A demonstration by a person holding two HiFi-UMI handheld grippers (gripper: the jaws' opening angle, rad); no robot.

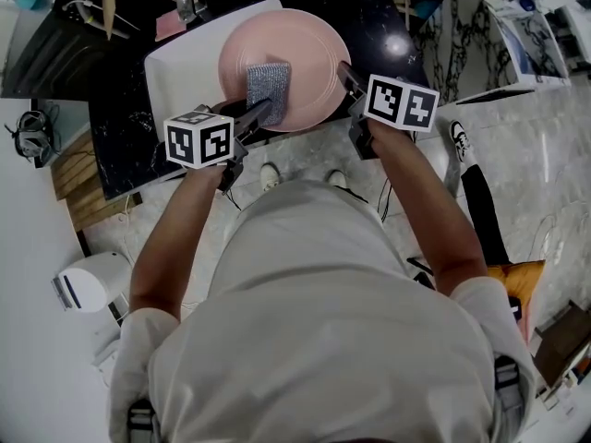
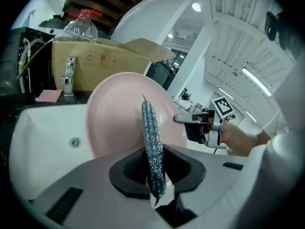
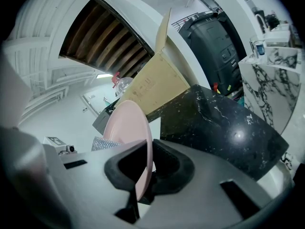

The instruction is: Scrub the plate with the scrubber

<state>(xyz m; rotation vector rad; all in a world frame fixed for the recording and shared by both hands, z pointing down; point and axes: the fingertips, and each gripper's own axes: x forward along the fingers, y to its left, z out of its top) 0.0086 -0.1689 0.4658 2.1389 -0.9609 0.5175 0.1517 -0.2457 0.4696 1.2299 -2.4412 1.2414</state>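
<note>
- Plate (image 1: 300,49): pink, round, held in the air above the right part of the white sink (image 1: 185,67), near the front edge of the black worktop (image 1: 120,132).
- Right gripper (image 1: 346,77): jaws pinch the plate's right rim. In the right gripper view the rim runs edge-on between the pads, so this gripper carries the plate.
- Left gripper (image 1: 263,113): jaws are closed on the near end of the scrubber (image 1: 268,89), a flat grey pad.
- Key relation: the scrubber's long axis runs from the left jaws away from the person, across the plate's face toward its far rim. Its broad side appears to lie against the face, left of centre.
- Judgement: the left gripper is the working hand. Strokes along or across that axis suit the scrub, with the right gripper bracing the rim.
</note>
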